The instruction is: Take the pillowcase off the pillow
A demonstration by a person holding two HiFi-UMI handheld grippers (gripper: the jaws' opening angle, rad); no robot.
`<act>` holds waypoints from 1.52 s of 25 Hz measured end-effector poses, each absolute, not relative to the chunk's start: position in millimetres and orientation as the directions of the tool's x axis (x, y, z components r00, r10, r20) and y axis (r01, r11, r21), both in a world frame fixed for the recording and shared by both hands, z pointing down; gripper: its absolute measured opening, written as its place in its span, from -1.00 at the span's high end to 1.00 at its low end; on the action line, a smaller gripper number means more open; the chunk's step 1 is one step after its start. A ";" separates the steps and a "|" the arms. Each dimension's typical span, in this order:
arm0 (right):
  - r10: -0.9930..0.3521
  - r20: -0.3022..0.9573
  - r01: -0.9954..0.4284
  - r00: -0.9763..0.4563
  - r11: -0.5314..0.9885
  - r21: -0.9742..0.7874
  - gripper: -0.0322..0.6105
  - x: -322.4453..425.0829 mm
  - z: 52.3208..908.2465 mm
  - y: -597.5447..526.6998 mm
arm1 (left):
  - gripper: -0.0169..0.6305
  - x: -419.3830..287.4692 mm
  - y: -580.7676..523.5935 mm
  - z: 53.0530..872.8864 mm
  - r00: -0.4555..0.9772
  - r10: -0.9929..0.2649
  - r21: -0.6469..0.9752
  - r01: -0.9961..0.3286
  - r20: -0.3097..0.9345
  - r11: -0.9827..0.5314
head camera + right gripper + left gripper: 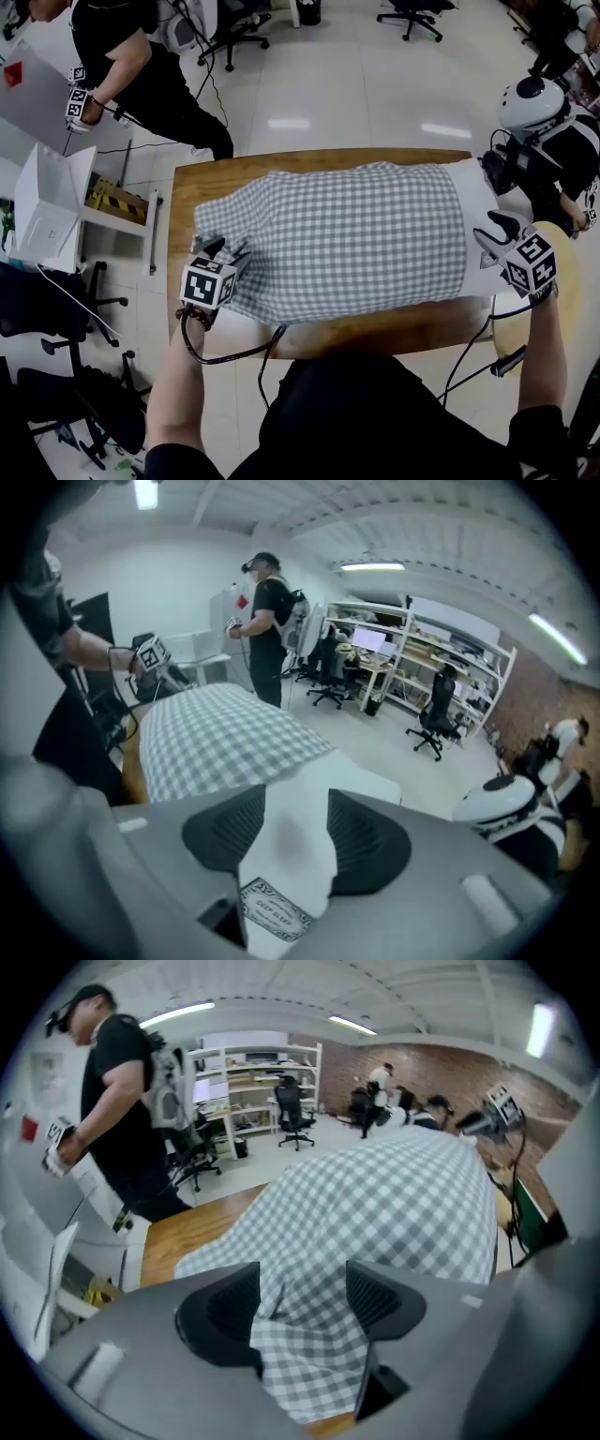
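A pillow in a grey checked pillowcase point(337, 239) lies across the wooden table point(375, 333). Its bare white end point(473, 220) sticks out of the case on the right. My left gripper point(225, 251) is at the case's near left corner. In the left gripper view its jaws point(302, 1297) stand apart, with loose checked cloth point(309, 1354) between them. My right gripper point(497, 234) is at the white end. In the right gripper view point(297, 832) the pillow's white corner point(291, 846), with a printed label point(272, 913), lies between its parted jaws.
A person in black point(141, 66) stands beyond the table's far left corner. Another person wearing a white helmet point(534, 103) is at the right. A white box on a stand point(47, 202) is left of the table. Office chairs point(56, 309) crowd the near left floor.
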State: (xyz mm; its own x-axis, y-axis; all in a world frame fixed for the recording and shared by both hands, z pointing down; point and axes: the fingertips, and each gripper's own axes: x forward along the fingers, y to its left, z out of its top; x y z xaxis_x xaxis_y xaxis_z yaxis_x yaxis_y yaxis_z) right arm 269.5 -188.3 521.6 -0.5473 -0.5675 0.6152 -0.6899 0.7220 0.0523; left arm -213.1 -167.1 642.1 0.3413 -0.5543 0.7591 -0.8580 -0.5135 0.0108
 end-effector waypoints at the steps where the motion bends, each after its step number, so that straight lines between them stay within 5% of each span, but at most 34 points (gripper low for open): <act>1: -0.557 0.628 -0.659 -0.544 0.747 0.092 0.26 266.6 522.1 -187.3 | 0.04 -204.5 -164.5 646.6 0.344 -0.529 -0.027 -0.819 0.775 -0.573; 7: -0.450 0.738 -0.449 -0.503 0.866 0.222 0.07 252.5 533.8 -175.4 | -0.03 -174.9 -153.2 665.5 0.313 -0.384 -0.179 -0.525 0.869 -0.832; 16: -0.310 0.880 -0.124 -0.360 0.951 0.284 -0.19 242.1 564.0 -166.6 | -0.14 -169.0 -152.9 679.5 0.273 -0.225 -0.151 -0.268 0.935 -0.952; 38: -0.219 0.931 -0.103 -0.292 0.975 0.197 -0.32 229.5 628.5 -208.9 | -0.23 -200.4 -183.8 743.7 0.221 -0.034 0.024 -0.253 0.975 -0.967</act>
State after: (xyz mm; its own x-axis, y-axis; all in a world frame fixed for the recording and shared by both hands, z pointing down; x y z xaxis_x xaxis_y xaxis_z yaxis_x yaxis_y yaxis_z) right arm 229.5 -208.9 628.5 -0.2917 -0.2188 0.9312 -0.1035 0.9750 0.1967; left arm -200.4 -183.8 743.7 0.2214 -0.0335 0.9746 -0.2528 -0.9672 0.0241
